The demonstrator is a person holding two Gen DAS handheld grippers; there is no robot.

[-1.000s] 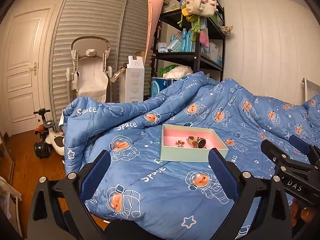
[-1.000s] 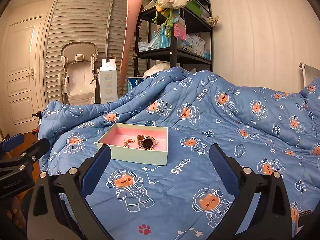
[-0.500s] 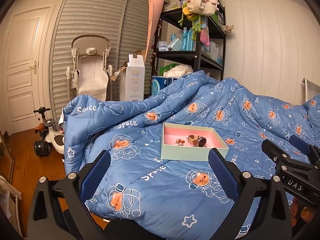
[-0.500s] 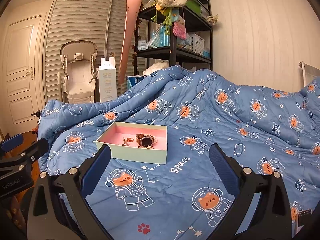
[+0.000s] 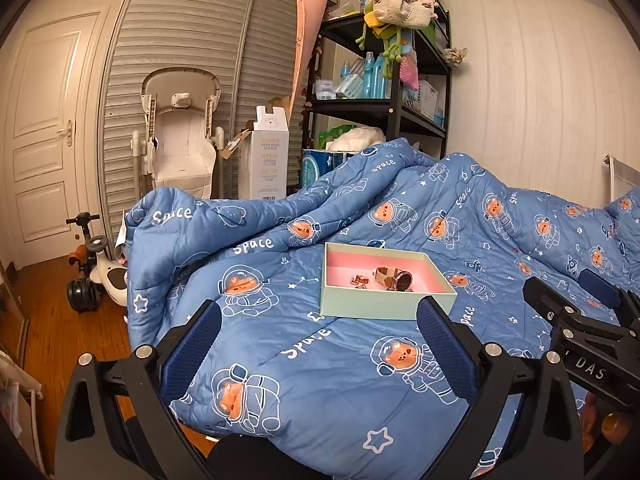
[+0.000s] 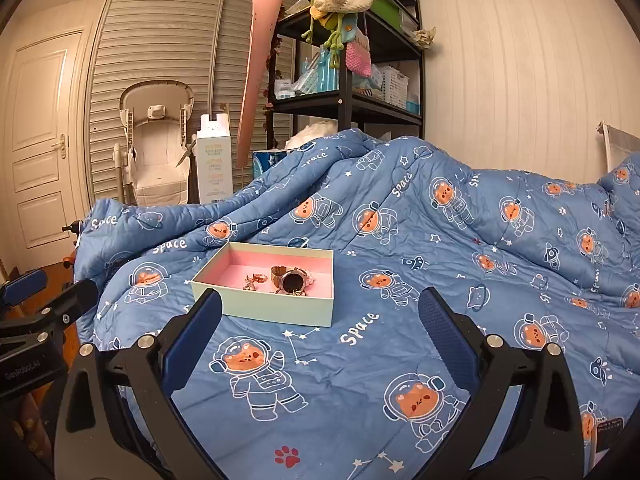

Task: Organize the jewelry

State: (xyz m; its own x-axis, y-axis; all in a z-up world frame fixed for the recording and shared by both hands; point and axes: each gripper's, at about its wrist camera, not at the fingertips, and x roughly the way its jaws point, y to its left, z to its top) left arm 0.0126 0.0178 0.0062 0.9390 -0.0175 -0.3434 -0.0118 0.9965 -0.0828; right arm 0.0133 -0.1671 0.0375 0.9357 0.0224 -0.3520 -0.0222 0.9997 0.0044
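Right now both grippers hang above the bed, and neither one holds anything. The left gripper [image 5: 318, 334] has its jaws wide apart, and so does the right gripper [image 6: 320, 330]. The box [image 6: 260, 304] with the pink inside sits on the blue space quilt [image 6: 440, 240], out in front of both. In it lie a watch [image 6: 292, 280] and some small gold pieces [image 6: 254, 280], close together. From the left gripper the box is ahead and a bit to the right. From the right gripper it is ahead and to the left. I cannot tell which one is nearer. I think reaching into the box comes next.
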